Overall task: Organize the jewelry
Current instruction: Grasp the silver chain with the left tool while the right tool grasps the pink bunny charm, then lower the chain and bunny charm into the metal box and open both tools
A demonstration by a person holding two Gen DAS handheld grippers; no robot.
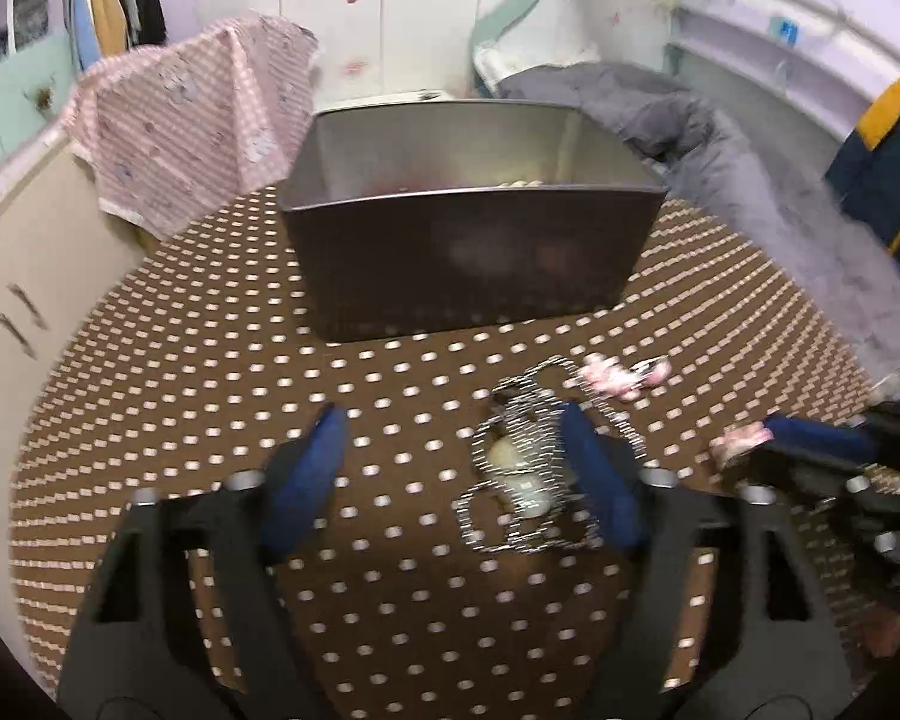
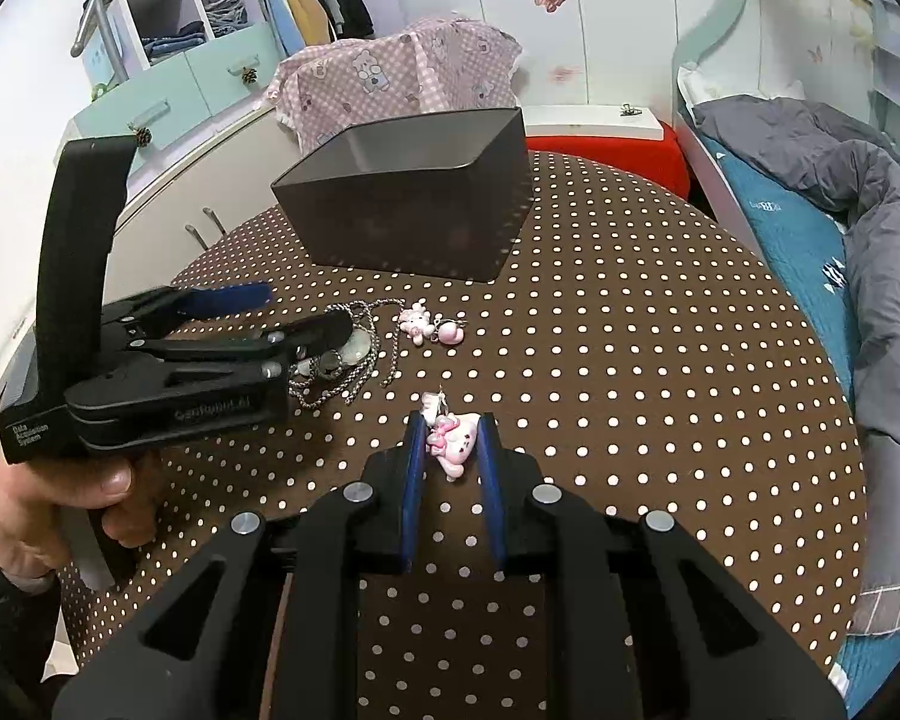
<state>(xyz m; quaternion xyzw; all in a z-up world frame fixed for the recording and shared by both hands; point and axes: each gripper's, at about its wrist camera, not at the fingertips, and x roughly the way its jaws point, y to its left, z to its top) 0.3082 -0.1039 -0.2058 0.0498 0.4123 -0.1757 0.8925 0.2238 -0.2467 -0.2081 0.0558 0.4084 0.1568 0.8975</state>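
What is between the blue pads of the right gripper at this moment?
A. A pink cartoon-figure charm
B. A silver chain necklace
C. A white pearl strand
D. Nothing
A: the right wrist view shows the right gripper shut on the pink cartoon-figure charm, while the silver chain necklace lies on the brown polka-dot tablecloth by the left gripper.
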